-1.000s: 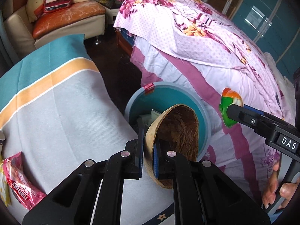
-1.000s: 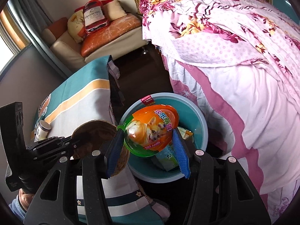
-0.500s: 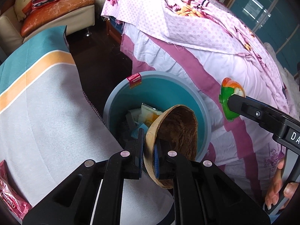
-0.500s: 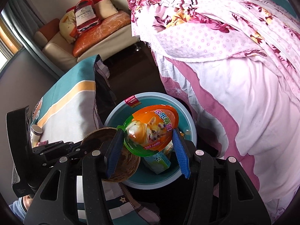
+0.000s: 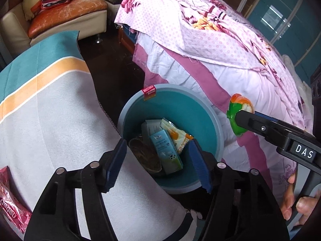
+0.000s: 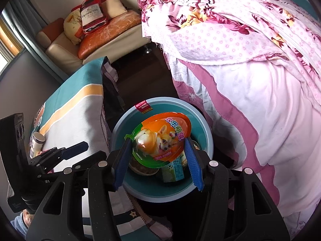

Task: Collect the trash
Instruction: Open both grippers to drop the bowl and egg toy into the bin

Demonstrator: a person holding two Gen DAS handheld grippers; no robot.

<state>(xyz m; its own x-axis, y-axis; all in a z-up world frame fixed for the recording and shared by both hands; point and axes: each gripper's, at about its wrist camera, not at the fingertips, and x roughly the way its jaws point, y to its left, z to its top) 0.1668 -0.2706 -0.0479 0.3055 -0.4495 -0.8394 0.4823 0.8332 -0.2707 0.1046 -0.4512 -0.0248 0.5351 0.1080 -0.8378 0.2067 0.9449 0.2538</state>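
- Left tongs (image 5: 157, 160) are spread wide and empty, held over the near rim of the blue bin (image 5: 219, 140).
- A coconut shell (image 5: 145, 155) is seen lying inside the bin, beside a teal carton (image 5: 166, 151) and an orange snack wrapper (image 5: 176, 133).
- Right tongs (image 6: 157, 158) are closed on the egg-shaped toy pack (image 6: 160, 138), orange and green with a dog print, gripped by its sides.
- In the right wrist view the pack is held directly above the bin opening; in the left wrist view it appears beside the far rim, so height above the bin cannot be judged exactly.
- Step in hand, as judged: drop of the egg pack into the bin.
- Next move calls for the right tongs to be opened over the opening, kept clear of the rim so the pack does not bounce out toward the bed (image 5: 230, 60).
- More trash is left on the table (image 5: 50, 120): a pink snack wrapper (image 5: 11, 206) at the near-left edge and a small white bottle (image 6: 37, 142) further along.
- The left tongs are free to be sent for the pink wrapper next; a narrow pinch on the thin foil is likely needed.
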